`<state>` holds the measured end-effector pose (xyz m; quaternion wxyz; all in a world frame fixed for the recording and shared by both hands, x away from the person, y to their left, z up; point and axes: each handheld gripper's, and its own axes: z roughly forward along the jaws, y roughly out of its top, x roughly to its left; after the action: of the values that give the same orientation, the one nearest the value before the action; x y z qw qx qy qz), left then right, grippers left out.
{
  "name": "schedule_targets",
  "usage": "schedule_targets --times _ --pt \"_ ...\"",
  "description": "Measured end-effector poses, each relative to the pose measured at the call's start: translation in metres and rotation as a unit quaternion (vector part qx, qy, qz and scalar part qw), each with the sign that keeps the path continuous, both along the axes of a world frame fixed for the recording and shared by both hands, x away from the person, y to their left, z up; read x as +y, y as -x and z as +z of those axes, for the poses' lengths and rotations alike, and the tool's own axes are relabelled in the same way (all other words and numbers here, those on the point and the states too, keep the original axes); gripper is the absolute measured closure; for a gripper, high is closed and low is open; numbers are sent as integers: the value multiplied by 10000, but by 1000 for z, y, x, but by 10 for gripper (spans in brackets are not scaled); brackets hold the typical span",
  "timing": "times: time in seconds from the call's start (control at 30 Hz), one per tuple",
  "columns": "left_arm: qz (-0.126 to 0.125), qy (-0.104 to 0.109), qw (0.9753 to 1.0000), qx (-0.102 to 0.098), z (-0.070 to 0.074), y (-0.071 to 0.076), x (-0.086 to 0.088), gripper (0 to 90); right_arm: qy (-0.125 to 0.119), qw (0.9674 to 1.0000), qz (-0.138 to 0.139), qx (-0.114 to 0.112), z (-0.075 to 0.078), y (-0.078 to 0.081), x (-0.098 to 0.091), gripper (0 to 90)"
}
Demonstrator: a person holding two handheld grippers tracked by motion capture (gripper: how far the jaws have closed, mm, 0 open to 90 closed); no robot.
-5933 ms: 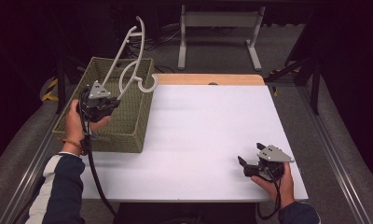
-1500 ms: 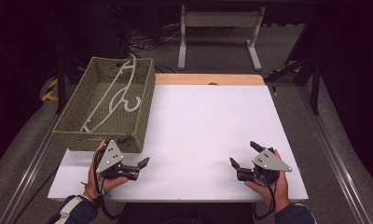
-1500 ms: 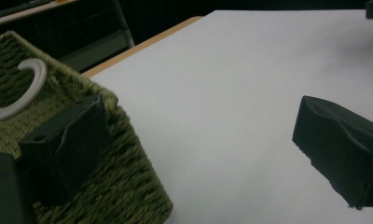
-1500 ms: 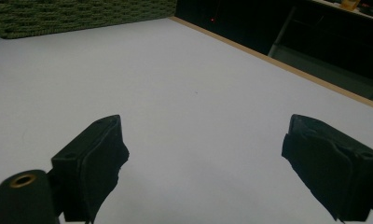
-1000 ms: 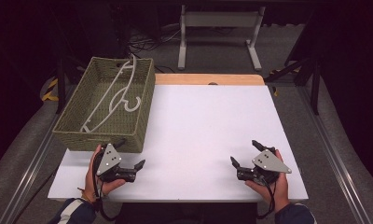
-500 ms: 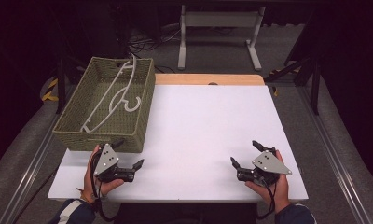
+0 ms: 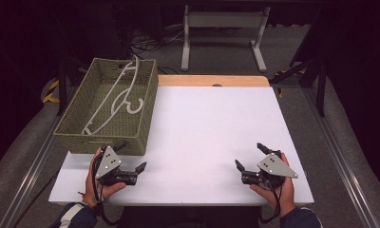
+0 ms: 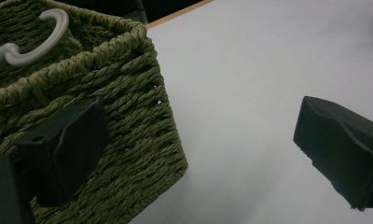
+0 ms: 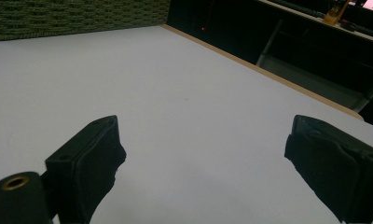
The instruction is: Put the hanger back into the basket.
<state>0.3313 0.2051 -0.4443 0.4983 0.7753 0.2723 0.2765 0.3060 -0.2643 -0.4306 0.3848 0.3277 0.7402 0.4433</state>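
A white plastic hanger [image 7: 113,102] lies inside the green woven basket [image 7: 107,137] at the table's left. Its hook [image 8: 35,39] peeks over the basket rim [image 8: 128,116] in the left gripper view. My left gripper [image 7: 130,156] rests open near the front edge, just in front of the basket's near right corner, with nothing between its jaws [image 8: 201,144]. My right gripper [image 7: 251,156] sits open at the front right, also empty, with its jaws wide apart over bare table [image 9: 212,158].
The white table top [image 7: 212,123] stretches between the two grippers, with a wooden strip [image 7: 212,80] along its far edge. A metal stand [image 7: 221,28] and cables lie on the floor behind. The basket's side [image 9: 72,18] shows far off in the right gripper view.
Earlier my left gripper held the hanger over the basket; the hanger now lies in the basket. The left gripper is down at the front, edging slightly left. The right gripper barely moved.
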Motion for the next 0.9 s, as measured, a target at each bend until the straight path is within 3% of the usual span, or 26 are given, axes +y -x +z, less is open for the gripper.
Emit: schedule_targets --times 0.9 --pt "22 -22 10000 42 -1 -3 0 40 1 10000 -3 16 0 -2 -1 100"
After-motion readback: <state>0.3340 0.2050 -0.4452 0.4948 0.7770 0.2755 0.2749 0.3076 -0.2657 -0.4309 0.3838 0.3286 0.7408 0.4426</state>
